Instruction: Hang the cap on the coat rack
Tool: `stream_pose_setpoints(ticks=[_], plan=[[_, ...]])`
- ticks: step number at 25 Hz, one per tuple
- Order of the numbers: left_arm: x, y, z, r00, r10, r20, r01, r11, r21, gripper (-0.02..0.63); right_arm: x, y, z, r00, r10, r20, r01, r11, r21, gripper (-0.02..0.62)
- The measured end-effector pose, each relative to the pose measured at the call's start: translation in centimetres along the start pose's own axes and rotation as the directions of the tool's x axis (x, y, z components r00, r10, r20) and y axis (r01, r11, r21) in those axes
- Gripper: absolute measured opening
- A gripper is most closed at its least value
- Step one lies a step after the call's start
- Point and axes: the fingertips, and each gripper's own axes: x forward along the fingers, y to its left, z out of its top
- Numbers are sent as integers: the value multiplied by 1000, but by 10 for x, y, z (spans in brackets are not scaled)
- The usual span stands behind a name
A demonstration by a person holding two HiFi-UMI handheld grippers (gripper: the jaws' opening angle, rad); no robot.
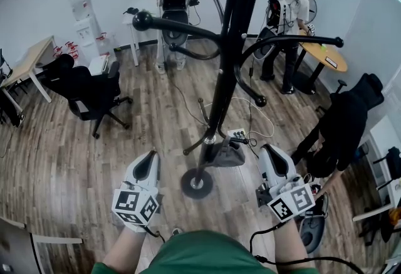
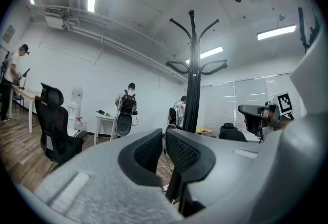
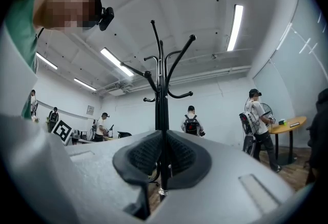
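Left gripper point(image 1: 150, 157) just left of the coat rack point(image 1: 227, 78) pole, right gripper point(image 1: 270, 151) just right of it, the 2 claws pinched shut on nothing. Square black-and-white markers point(image 1: 129, 199) on each.

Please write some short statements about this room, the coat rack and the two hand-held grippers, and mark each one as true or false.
1. The coat rack is black. True.
2. A cap hangs on one of its hooks. False: every hook that shows is bare.
3. The right hand-held gripper holds a cap. False: its jaws are together and nothing is between them.
4. A black office chair stands on the wooden floor, to the left of the rack in the head view. True.
5. The left hand-held gripper grips the pole of the rack. False: it is apart from the pole, with its jaws close together on nothing.
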Motion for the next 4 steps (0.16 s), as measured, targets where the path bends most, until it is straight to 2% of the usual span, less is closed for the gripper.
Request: stream_pose_setpoints(ticks=[4], plan=[[0, 6, 2, 1000, -1, 2, 1, 1000, 1, 30, 2, 1, 0, 1000, -9, 1, 9, 1000, -1, 32]])
